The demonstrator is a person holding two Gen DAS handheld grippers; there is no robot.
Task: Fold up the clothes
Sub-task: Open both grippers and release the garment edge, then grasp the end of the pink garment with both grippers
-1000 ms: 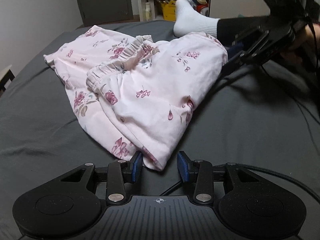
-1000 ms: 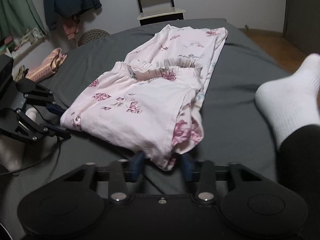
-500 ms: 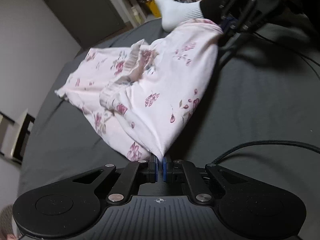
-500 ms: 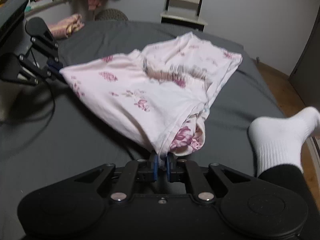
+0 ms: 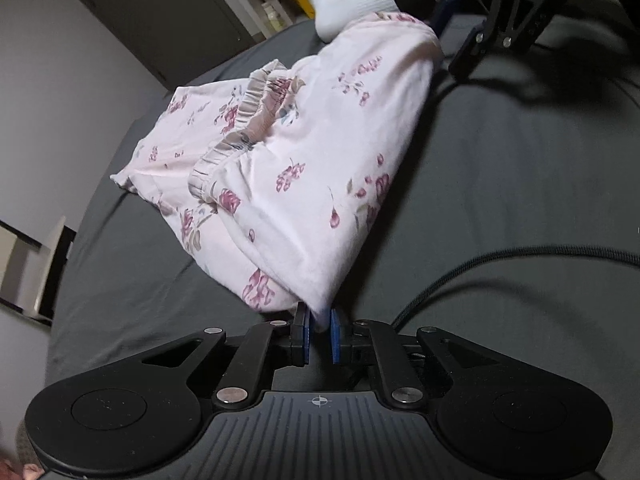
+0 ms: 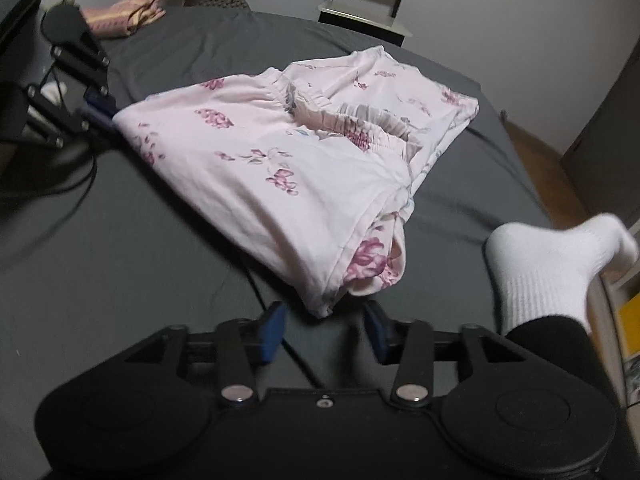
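While the left gripper (image 5: 319,334) pinches one corner of the folded pink floral garment (image 5: 304,168), its blue fingers (image 5: 305,334) nearly together on the cloth, that corner sits right at its tips and the fold edge runs away from it toward the right gripper (image 6: 323,334). From the right wrist view, the right one has let go: its fingers (image 6: 272,330) stand wide apart, and the near corner of the garment (image 6: 320,184) lies just ahead between them, apart from both. So the left side holds and is the nearer; the long fold edge lies between the two grippers. Thin, soft cotton-like fabric, gathered elastic waistband (image 6: 360,128), sagging in rounded layers on the dark grey bed (image 5: 500,200). A white sock (image 6: 552,256) sits at the far right.
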